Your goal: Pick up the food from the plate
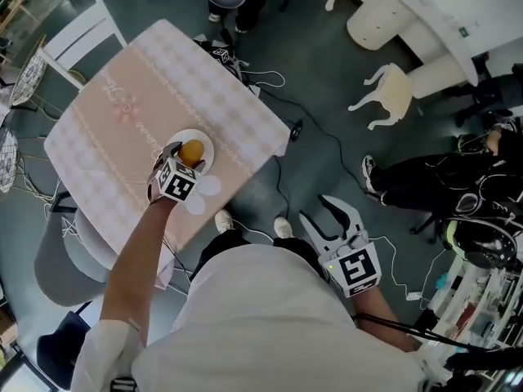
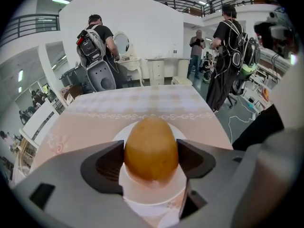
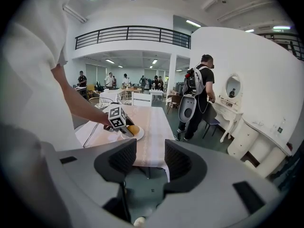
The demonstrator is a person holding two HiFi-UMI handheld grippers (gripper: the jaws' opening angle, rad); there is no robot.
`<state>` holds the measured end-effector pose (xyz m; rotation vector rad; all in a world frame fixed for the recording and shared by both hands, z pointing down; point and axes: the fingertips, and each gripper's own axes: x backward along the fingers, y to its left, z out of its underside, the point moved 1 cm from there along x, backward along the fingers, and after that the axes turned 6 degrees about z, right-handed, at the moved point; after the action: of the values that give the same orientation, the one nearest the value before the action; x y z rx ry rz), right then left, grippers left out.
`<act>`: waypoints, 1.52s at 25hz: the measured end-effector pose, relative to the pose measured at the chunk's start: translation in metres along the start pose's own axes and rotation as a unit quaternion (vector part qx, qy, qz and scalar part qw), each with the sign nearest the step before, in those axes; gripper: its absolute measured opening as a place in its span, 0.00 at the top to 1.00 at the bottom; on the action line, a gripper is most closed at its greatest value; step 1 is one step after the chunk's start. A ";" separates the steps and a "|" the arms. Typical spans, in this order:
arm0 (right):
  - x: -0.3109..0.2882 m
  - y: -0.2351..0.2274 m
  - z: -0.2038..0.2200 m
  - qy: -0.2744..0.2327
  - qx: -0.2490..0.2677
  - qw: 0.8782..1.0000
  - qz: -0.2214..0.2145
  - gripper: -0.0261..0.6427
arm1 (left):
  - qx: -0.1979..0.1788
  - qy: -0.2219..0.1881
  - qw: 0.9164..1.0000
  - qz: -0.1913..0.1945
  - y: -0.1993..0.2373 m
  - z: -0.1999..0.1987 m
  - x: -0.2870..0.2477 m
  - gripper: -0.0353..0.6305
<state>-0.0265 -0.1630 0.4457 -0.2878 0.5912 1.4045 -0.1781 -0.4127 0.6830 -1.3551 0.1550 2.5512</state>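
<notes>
Two grippers in view, one per hand. Left gripper (image 1: 185,158) is down at the round white plate (image 1: 205,142), which sits near the close edge of the table under a pale pink chequered cloth (image 1: 122,109). On the plate lies the food, a smooth golden-brown oval piece (image 2: 151,148), resting on the plate's middle. Left gripper view: jaws spread wide, one dark ribbed pad (image 2: 105,165) on each side of the food, with the food squarely between them. Pads sit right against its flanks; contact or a hair's gap, cannot tell which. No lift seen, since the food's underside meets the plate. Gripper tilts steeply downward over the plate.

Right gripper (image 3: 150,163) hangs off the table, out over the dark green floor (image 1: 327,153) beside the person's body. Its jaws stand apart with nothing held; only floor and the table's edge show through the gap. From its view the left gripper and plate appear well off, across the table.
</notes>
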 end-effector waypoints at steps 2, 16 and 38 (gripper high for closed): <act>0.001 0.002 0.001 0.001 -0.001 1.000 0.001 0.68 | -0.011 0.006 1.000 -0.002 -0.001 0.001 -0.001 0.42; 0.013 -0.009 0.013 -0.017 0.003 1.000 -0.009 0.68 | 0.000 -0.028 0.999 -0.037 -0.011 -0.017 0.037 0.42; 0.030 -0.048 0.043 -0.074 0.070 0.981 -0.163 0.68 | 0.071 -0.156 0.978 -0.120 -0.160 -0.110 0.194 0.42</act>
<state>0.0315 -0.1235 0.4577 -0.1568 0.4912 1.0532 -0.1515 -0.2494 0.4644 -0.8510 0.1063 2.4550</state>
